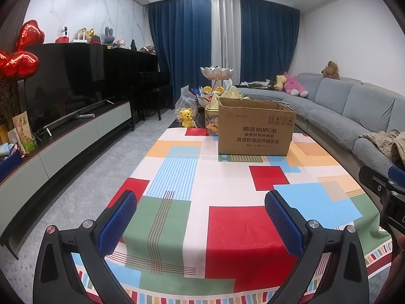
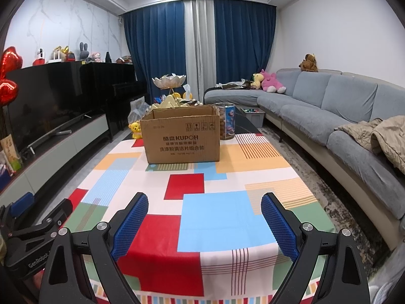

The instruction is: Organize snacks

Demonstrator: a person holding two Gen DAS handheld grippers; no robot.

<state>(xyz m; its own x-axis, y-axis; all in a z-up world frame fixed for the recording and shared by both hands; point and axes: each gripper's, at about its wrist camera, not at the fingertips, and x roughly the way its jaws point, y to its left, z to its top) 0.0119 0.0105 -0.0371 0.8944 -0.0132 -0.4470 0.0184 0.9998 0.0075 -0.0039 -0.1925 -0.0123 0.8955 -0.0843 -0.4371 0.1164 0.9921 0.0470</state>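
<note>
1. Cardboard box (image 2: 181, 136), top flaps open, sits near the far edge of the bench (image 2: 215, 228), roughly centred across its width. Looks like the target bin for the snacks.
2. Snacks cluster at the far edge behind and beside the box: a clear snack jar (image 2: 227, 120) touching or just off its far-right corner, a gold-lidded jar (image 1: 212, 121) at its far-left corner, yellow triangular packs (image 1: 231, 93) behind. Box contents not visible from here.
3. Yellow bear toy (image 1: 187, 117) and a clear bag (image 1: 186, 102) sit near the far-left corner; tiered dish (image 2: 169, 81) stands behind the pile.
4. Near half of the bench carries nothing but the patterned cloth.
5. Left hand-held gripper (image 1: 200, 217): jaws spread wide, nothing between them, hovering over the near edge.
6. Right hand-held gripper (image 2: 205, 217): same, spread and empty, over the near edge, just beside the left one.
7. Step: my read is pre-grasp, nothing picked yet.
8. Next move calls for a long reach across the bench to the far-edge items; the right one is best placed for the clear snack jar. That jar is wide and smooth, so a square, full-width pinch is needed or it may slip.
</note>
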